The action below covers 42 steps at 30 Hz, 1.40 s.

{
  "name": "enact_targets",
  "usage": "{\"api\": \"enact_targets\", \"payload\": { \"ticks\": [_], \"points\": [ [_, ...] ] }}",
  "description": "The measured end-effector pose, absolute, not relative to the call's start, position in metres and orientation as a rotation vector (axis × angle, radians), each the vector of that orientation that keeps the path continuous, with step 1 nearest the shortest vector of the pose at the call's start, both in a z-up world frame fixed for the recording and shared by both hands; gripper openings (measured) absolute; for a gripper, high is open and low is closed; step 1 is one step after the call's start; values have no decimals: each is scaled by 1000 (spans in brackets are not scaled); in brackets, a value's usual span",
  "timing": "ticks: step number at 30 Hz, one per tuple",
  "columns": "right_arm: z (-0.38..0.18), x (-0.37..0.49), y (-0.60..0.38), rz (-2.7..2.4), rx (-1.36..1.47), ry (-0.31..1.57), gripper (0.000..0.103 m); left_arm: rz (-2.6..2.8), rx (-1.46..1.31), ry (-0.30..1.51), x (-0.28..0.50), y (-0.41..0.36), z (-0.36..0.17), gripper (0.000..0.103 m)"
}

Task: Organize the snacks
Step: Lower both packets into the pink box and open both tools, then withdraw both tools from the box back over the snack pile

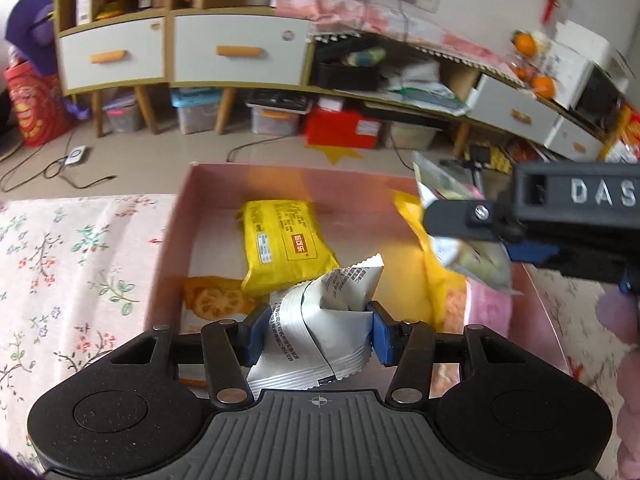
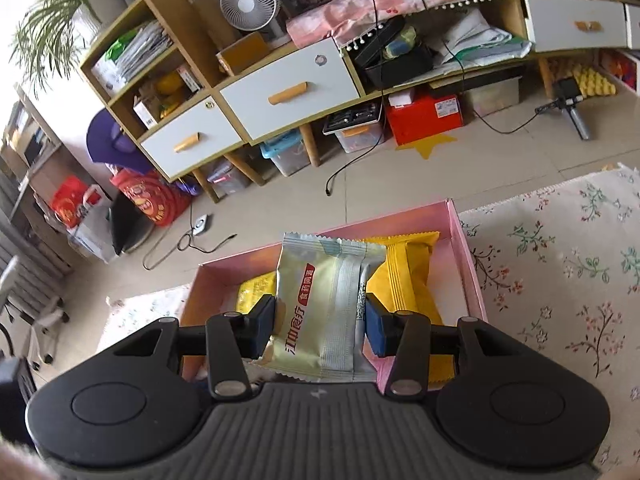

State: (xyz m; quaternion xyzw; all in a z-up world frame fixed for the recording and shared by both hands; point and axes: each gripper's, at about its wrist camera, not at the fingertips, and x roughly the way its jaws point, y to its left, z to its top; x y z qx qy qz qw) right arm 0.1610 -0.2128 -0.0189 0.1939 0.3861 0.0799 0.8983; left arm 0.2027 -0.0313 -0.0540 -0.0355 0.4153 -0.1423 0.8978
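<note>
A pink box [image 1: 172, 248] sits on the flowered tablecloth and holds snack packets. My left gripper [image 1: 316, 334] is shut on a crumpled silver packet [image 1: 316, 320] above the box's near side. Inside lie a yellow packet [image 1: 284, 246], an orange-slice packet [image 1: 212, 300] and another yellow packet [image 1: 432, 276]. My right gripper [image 2: 320, 328] is shut on a pale green packet [image 2: 320, 304] with red lettering, held over the pink box [image 2: 466, 256]. In the left wrist view the right gripper [image 1: 460, 236] hangs over the box's right side with that packet [image 1: 476, 264].
The flowered tablecloth [image 1: 60, 272] spreads on both sides of the box [image 2: 560, 280]. Beyond the table edge is a tiled floor with cables [image 2: 192, 236], a low cabinet with white drawers [image 2: 288, 92], storage bins and a red box [image 2: 424, 116].
</note>
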Motion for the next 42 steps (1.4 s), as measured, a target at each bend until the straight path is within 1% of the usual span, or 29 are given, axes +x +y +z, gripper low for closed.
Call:
{"api": "enact_targets", "payload": {
  "ticks": [4,5,6,7,8,9,10,15,19,21,24,31,36,42],
  "points": [
    [-18,166,-211,155,391,804,43,-304,-71,857,202,-26,-54,51],
    [-17,167,-211,154,392,804,43,-312,-69,853,201,-25,-54,55],
    [-16,167,-211,156,395,803,45,-326,-73,850,199,-23,-53,63],
    [-15,167,-212,155,403,796,45,-340,-82,844,198,-21,-52,66],
    [-14,166,-213,151,410,788,48,-347,-88,840,197,-20,-50,73],
    [-13,165,-213,147,417,784,62,-350,-88,835,195,-19,-48,78],
    [-12,164,-214,144,421,778,71,-351,-83,830,194,-19,-46,79],
    [-9,160,-212,144,417,781,71,-355,-54,819,185,-22,-34,86],
    [-2,154,-210,151,409,777,75,-365,-43,812,174,-25,-26,90],
    [2,150,-211,155,397,773,78,-369,-24,811,167,-27,-22,94],
    [11,139,-214,151,376,759,86,-372,10,809,156,-30,-16,95],
    [19,116,-224,131,372,752,94,-369,14,816,129,-27,-6,98],
    [20,97,-230,115,377,753,98,-350,-10,829,107,-22,-4,99],
    [19,74,-232,87,355,777,99,-306,-35,857,82,-11,-5,99]
  ]
}}
